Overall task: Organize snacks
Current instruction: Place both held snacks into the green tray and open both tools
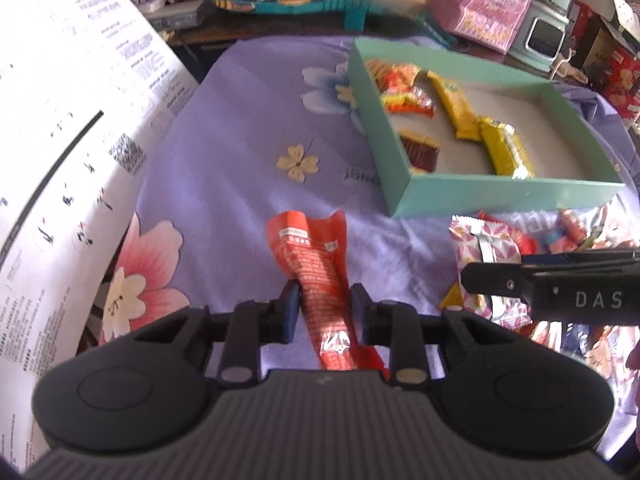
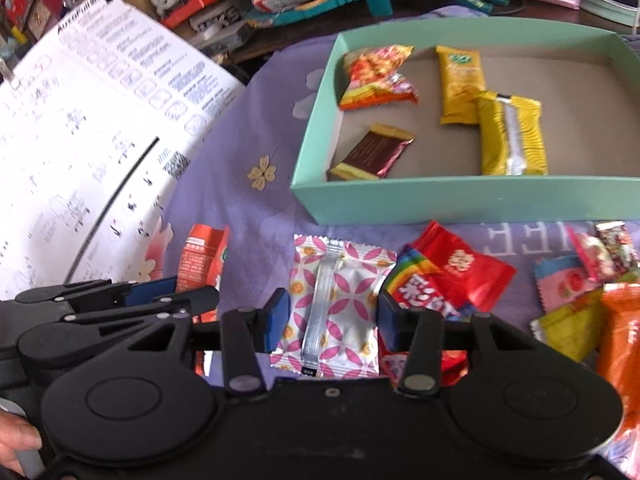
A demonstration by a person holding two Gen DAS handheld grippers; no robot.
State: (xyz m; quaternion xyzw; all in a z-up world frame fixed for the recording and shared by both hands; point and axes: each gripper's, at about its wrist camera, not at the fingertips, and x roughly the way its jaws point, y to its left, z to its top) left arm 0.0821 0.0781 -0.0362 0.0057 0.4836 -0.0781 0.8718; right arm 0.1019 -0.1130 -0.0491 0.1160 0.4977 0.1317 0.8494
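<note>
My left gripper (image 1: 324, 312) is shut on a crumpled orange-red snack packet (image 1: 316, 256), which sticks out forward over the purple flowered cloth (image 1: 240, 140). My right gripper (image 2: 330, 320) is shut on a white packet with pink petals (image 2: 332, 292); its pads press on both edges. In the right wrist view the left gripper's fingers (image 2: 160, 296) show at the left with the orange-red packet (image 2: 202, 260). Ahead stands an open teal box (image 2: 460, 200), also seen as the teal box (image 1: 500, 196), holding two yellow packets (image 2: 512, 136), a brown chocolate (image 2: 372, 152) and orange-red bags (image 2: 376, 76).
Loose snacks lie before the box on the right: a red packet (image 2: 460, 264), a rainbow packet (image 2: 416, 284), several pink, green and orange ones (image 2: 580, 280). A large white printed sheet (image 1: 60, 140) rises at the left. Toys and boxes crowd the back. A hand (image 2: 16, 444) shows low left.
</note>
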